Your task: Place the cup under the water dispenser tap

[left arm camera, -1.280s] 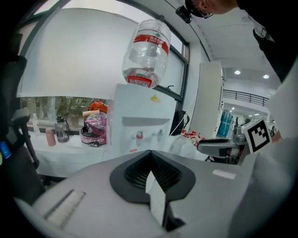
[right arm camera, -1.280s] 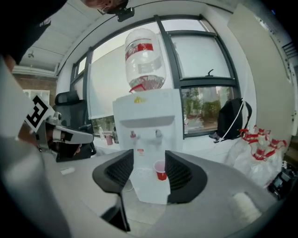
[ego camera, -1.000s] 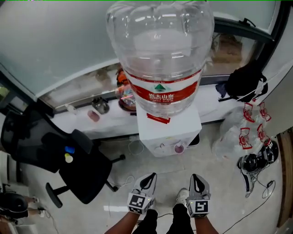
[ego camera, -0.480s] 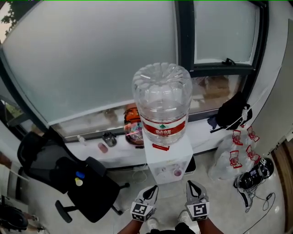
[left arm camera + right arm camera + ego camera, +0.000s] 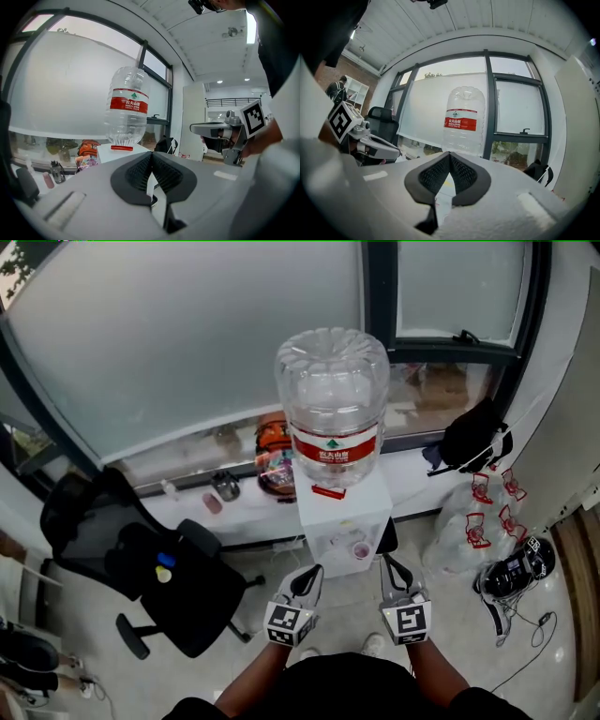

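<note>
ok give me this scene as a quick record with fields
water dispenser: white, by the window sill, clear bottle on top
cup: pinkish, standing in the dispenser's front recess
left gripper: fingers together, empty, short of the dispenser
right gripper: fingers together, empty, short of the dispenser
nearby: black office chair at left, black bag on the sill at right

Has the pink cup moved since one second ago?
No. The pink cup is in the same place: on the right side of the front recess of the water dispenser. Only the camera's view has changed.
</note>
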Demonstrator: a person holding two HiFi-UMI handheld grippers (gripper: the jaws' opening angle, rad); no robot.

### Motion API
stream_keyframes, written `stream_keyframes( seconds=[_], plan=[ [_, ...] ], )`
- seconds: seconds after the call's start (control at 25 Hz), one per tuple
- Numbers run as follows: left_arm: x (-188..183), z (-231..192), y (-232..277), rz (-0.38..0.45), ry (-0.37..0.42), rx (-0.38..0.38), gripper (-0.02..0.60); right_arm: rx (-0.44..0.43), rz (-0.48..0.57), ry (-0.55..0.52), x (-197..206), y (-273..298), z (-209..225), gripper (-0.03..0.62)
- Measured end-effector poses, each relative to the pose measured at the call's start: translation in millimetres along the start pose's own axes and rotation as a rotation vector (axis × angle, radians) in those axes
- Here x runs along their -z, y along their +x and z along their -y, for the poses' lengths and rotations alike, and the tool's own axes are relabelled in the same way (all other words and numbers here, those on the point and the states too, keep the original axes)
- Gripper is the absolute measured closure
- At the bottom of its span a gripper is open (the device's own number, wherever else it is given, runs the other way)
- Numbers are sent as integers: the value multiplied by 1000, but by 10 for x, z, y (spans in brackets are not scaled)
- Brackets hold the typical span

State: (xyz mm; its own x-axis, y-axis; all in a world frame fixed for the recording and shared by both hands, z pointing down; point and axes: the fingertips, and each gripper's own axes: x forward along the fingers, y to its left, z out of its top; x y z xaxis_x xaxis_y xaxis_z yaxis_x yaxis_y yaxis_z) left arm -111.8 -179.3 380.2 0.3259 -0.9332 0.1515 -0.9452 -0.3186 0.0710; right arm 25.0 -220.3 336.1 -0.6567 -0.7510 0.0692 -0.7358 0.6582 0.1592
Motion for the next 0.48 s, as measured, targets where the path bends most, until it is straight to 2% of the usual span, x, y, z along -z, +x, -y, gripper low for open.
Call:
stream_keyframes(
  seconds=[0.48],
  plan=[
    [36,99,-61,-7,-10,0,566,22,-1,16,26,-141,27,592]
  ],
)
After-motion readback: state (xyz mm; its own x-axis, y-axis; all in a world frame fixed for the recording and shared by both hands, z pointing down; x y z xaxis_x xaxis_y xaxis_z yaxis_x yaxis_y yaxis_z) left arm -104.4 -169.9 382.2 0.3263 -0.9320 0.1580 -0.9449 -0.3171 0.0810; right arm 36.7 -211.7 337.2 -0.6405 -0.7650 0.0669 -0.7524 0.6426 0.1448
